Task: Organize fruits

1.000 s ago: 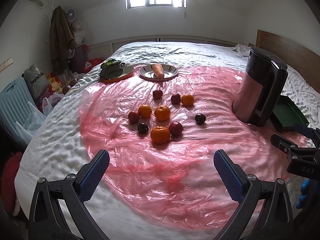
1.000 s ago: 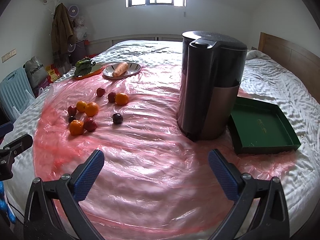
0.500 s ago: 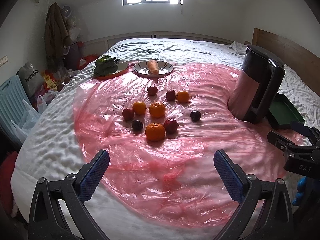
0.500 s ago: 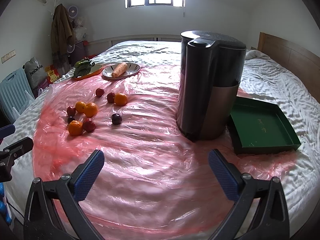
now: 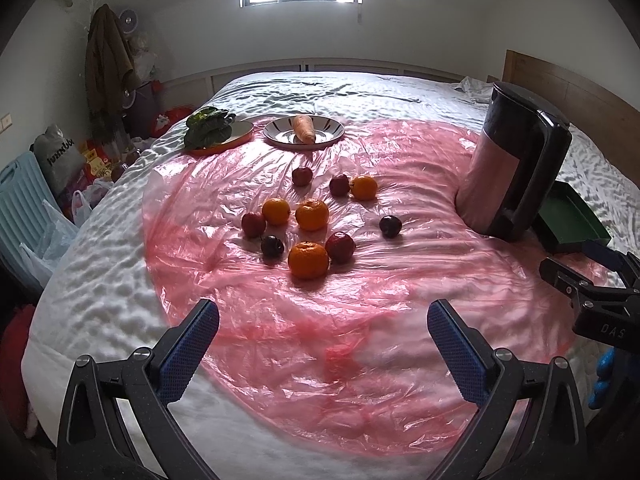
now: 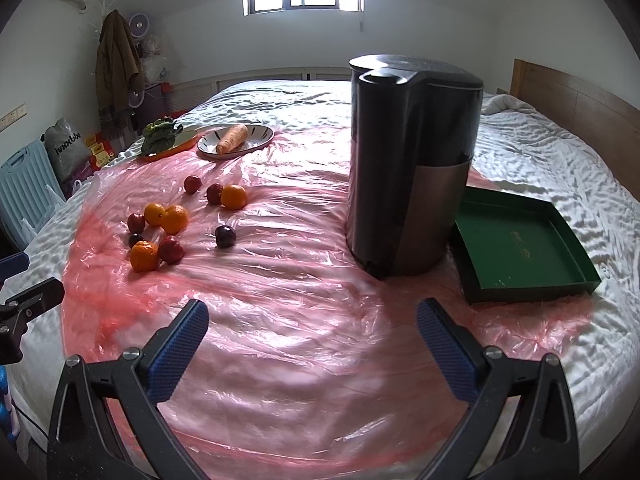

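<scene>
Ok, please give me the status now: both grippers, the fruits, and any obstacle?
Left gripper open, empty. Right gripper open, empty. Fruits loose on pink plastic sheet, none in green tray. Dark appliance stands between fruits and tray.

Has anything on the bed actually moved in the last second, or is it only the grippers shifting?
Only the left gripper shifted, slightly: its view drifted and the fruit looks a bit nearer. The right gripper barely moved. Both stayed open and empty. The fruit, juicer and green tray lie as before.
</scene>
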`<action>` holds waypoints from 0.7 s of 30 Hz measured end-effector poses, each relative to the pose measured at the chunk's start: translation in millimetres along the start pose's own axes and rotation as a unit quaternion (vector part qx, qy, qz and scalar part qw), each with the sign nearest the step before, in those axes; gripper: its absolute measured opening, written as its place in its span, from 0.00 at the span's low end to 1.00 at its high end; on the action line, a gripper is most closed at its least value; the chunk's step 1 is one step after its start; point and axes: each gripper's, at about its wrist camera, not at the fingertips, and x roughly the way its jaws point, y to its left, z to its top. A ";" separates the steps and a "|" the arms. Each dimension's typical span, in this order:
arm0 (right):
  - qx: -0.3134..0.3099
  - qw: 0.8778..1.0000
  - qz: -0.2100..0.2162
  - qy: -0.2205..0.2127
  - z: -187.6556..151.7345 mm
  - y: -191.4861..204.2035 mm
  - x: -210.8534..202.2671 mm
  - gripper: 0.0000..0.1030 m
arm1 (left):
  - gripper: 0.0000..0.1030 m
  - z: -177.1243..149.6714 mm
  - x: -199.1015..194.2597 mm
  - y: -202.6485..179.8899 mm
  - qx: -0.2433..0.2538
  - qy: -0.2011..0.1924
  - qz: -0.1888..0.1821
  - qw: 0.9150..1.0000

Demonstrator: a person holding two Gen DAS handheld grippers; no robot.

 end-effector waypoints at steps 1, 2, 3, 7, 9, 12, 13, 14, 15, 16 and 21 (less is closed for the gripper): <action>0.000 1.000 0.000 0.001 -0.2 -0.5 0.2 1.00 | 0.99 0.0 0.1 0.0 0.000 0.001 -0.001 1.000; 0.001 1.000 -0.001 0.001 -0.5 -0.7 0.4 1.00 | 0.99 -0.2 0.0 0.0 0.000 0.001 -0.001 1.000; 0.001 1.000 -0.002 0.001 -0.9 -1.0 0.3 1.00 | 0.99 -0.4 1.0 0.3 -0.001 0.002 -0.002 1.000; 0.002 1.000 -0.004 0.002 -1.6 -1.9 0.2 1.00 | 0.99 -1.2 2.6 0.6 -0.004 0.003 -0.001 1.000; 0.004 1.000 -0.006 0.001 -1.6 -2.6 -0.2 1.00 | 0.99 -1.7 3.5 1.6 -0.005 0.005 -0.001 1.000; 0.006 1.000 -0.007 0.000 -1.4 -4.5 -0.5 1.00 | 0.99 -1.6 4.3 3.0 -0.009 0.007 -0.002 1.000; 0.007 1.000 -0.008 0.000 -1.2 -4.8 -0.5 1.00 | 0.99 -1.4 4.4 3.8 -0.009 0.006 -0.002 1.000; 0.006 1.000 -0.008 0.000 -1.3 -4.6 -0.5 1.00 | 0.99 -1.4 4.5 4.1 -0.011 0.006 -0.002 1.000; 0.006 1.000 -0.008 -0.001 -1.1 -4.7 -0.4 1.00 | 0.99 -0.9 4.4 5.7 -0.012 0.006 -0.004 1.000; 0.006 1.000 -0.008 -0.001 -1.1 -4.8 -0.3 1.00 | 0.99 -0.7 4.5 6.4 -0.015 0.007 -0.006 1.000; 0.005 1.000 -0.008 -0.001 -0.8 -4.6 -0.3 1.00 | 0.99 -0.3 6.0 7.7 -0.016 0.013 -0.003 1.000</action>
